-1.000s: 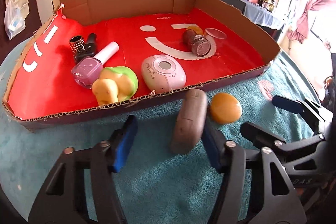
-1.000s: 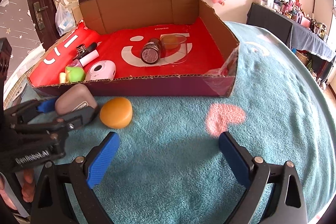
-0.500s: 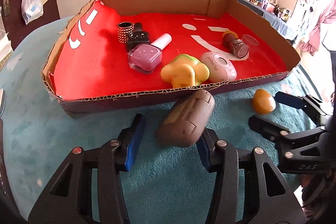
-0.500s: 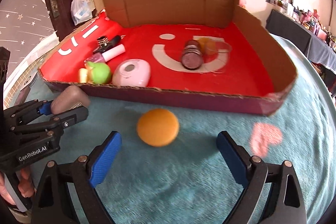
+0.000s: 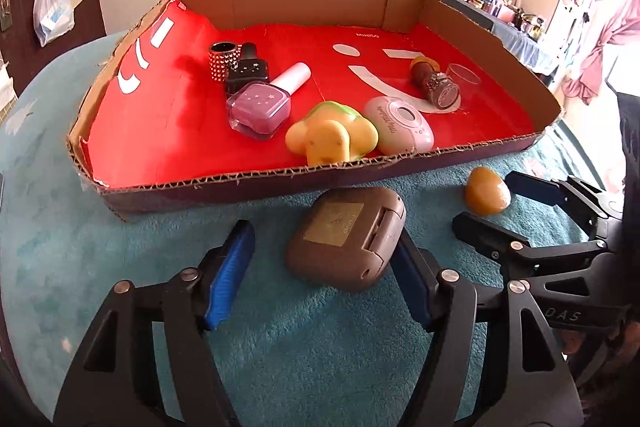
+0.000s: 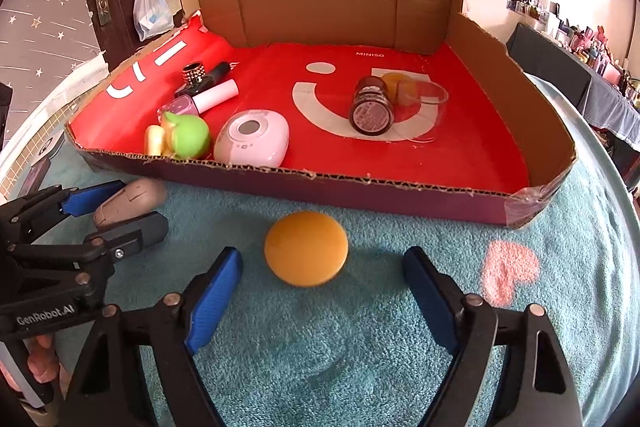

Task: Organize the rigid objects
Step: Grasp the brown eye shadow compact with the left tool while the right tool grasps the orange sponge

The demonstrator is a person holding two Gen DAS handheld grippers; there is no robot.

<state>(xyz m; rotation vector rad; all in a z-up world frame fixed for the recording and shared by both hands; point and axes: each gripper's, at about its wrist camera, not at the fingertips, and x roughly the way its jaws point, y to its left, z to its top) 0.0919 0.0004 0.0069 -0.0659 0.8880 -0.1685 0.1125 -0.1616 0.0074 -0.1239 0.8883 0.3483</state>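
Teal plush cloth covers the desk in the left wrist view. The left tool sits at lower centre, its jaws opening; the brown case lies flat between them against the right pad, clear of the left pad, so nothing is gripped. The case looks stiff, smooth and light; its long flat sides seem the best hold, since the rounded ends could slip. Just above it runs the low front wall of the cardboard tray, which any lift must clear. Inside, open red floor shows at the left, beside the nail polish bottle.

In the right wrist view, the right tool is at lower centre, jaws closing but well apart from the orange puck between them. The puck looks hard, slick and low, so its round rim is the likely hold. The tray's right half stays bare near the dark jar.
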